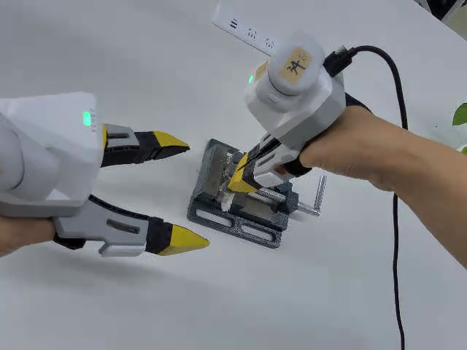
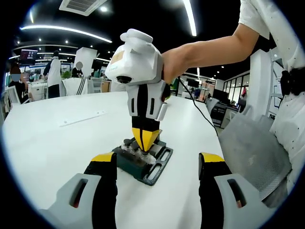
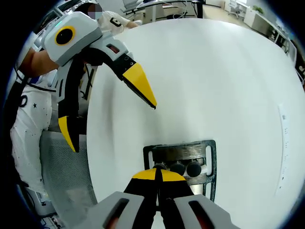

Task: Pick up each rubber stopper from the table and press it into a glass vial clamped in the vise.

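White table (image 1: 146, 306) is seen under everything. Left gripper (image 1: 181, 189) is held above it, just left of the vise, jaws spread wide, nothing between them. Right gripper (image 1: 239, 184) is pointed down onto the vise (image 1: 252, 222), jaws closed together; whether a stopper is pinched cannot be told. Dark rubber stoppers (image 3: 193, 168) are seated in a row in the vise, just beside the closed tips.
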A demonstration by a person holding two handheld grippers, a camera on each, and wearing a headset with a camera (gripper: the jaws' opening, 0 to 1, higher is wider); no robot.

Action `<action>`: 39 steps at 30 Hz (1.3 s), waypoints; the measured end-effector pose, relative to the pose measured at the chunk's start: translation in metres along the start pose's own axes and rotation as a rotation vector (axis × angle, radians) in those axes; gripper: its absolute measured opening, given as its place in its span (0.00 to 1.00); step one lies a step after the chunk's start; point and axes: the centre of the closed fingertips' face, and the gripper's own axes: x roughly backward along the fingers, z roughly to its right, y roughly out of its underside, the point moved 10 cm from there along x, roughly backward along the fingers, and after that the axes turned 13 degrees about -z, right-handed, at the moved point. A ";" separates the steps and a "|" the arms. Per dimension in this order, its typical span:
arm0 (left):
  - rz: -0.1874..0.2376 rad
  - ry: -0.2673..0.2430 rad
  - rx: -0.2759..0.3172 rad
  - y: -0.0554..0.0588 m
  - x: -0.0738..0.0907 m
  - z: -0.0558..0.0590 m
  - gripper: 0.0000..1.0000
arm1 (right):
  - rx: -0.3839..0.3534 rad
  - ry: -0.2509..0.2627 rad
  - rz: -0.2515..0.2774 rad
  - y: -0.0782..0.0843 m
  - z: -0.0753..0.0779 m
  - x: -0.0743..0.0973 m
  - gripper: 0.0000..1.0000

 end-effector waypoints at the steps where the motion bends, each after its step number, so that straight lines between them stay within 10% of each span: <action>1: 0.000 0.000 -0.001 0.000 0.000 0.000 0.69 | 0.001 0.002 -0.007 -0.001 0.000 0.000 0.00; 16: -0.019 -0.025 -0.016 -0.004 0.011 0.000 0.69 | 0.014 0.062 0.015 0.002 -0.009 0.000 0.00; 39: -0.061 -0.046 -0.034 -0.010 0.021 0.003 0.70 | -0.091 0.122 0.236 0.033 -0.015 0.011 0.00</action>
